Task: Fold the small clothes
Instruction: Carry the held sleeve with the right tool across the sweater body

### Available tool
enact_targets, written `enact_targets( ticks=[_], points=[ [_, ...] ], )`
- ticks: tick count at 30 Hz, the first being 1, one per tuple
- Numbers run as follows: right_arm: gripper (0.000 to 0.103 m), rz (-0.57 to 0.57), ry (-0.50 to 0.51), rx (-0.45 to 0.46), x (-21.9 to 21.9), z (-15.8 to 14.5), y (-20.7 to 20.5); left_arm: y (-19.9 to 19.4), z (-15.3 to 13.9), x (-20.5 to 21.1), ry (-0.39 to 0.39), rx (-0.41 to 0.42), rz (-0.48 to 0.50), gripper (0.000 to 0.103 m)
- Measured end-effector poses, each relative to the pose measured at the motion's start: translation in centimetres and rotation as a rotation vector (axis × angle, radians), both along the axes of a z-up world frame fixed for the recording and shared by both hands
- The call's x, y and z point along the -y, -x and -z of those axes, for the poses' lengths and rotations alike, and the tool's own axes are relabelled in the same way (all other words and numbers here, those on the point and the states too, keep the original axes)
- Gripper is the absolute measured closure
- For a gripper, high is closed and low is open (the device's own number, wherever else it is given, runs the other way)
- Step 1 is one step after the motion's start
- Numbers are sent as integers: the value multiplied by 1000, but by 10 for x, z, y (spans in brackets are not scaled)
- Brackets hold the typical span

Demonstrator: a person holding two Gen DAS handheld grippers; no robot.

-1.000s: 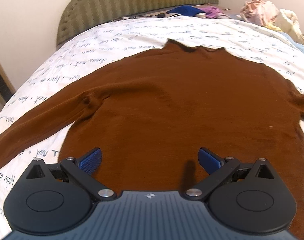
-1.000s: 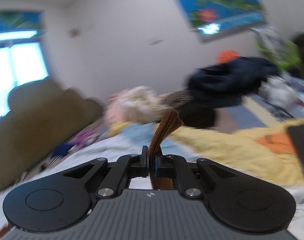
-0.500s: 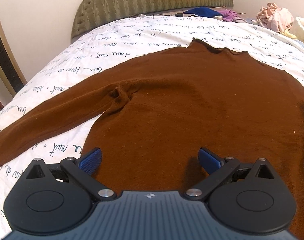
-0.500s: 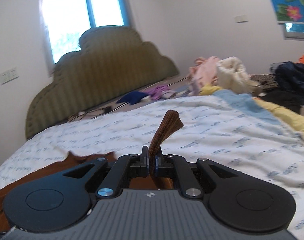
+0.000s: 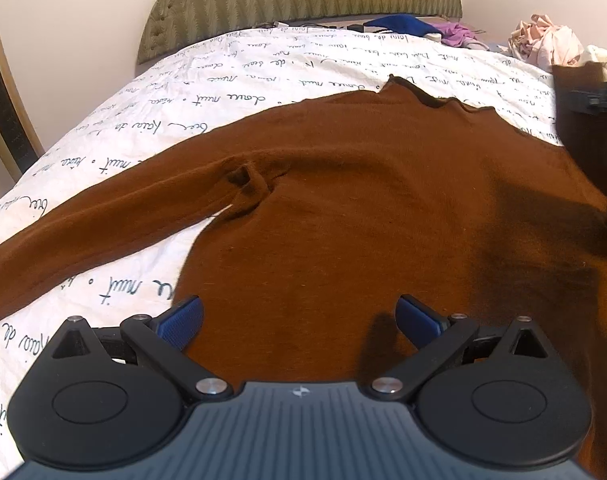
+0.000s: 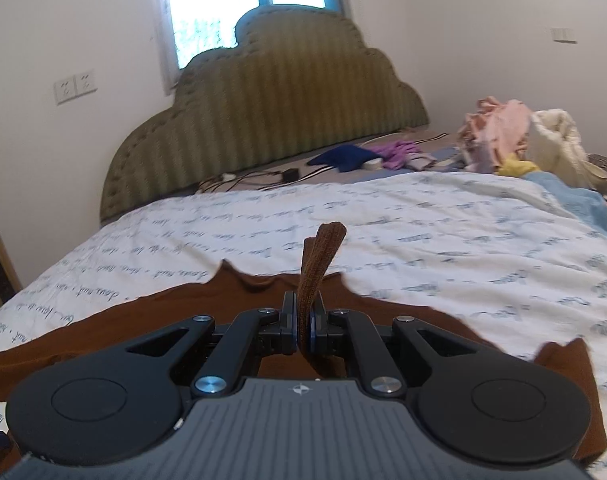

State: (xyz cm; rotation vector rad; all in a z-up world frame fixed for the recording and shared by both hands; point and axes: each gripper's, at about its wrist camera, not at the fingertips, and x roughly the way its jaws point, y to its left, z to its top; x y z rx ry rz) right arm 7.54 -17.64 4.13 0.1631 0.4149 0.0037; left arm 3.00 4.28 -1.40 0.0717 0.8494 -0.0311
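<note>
On the bed's script-printed sheet, a brown sweater lies spread just ahead of the released left gripper; the right gripper clenches its ribbed cuff.

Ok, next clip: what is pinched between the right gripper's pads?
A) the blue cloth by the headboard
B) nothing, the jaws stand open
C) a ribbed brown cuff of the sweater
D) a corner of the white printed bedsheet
C: in the right wrist view the right gripper is closed on the ribbed brown cuff, which sticks up above the brown sweater.
</note>
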Motion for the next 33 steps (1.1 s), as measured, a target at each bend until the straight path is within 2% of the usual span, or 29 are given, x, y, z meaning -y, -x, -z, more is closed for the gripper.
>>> enact_targets(
  ticks=[10,16,24,29,33],
  points=[
    [91,-61,28,-61,-55,18,-37,10,-16,-26,115,11,11,0],
    [91,-91,46,-89,-81,25,-56,8,-20,-37,200,-31,20,0],
    [91,-143,65,-106,-114,29,-78,10,-20,-46,148,-5,-29,0],
    [91,-199,87,-120,-142,33,-88,12,-26,-54,150,18,-38,0],
    [90,-265,89,-181,-159,42,-95,15,-32,-54,129,44,-39,0]
  ],
)
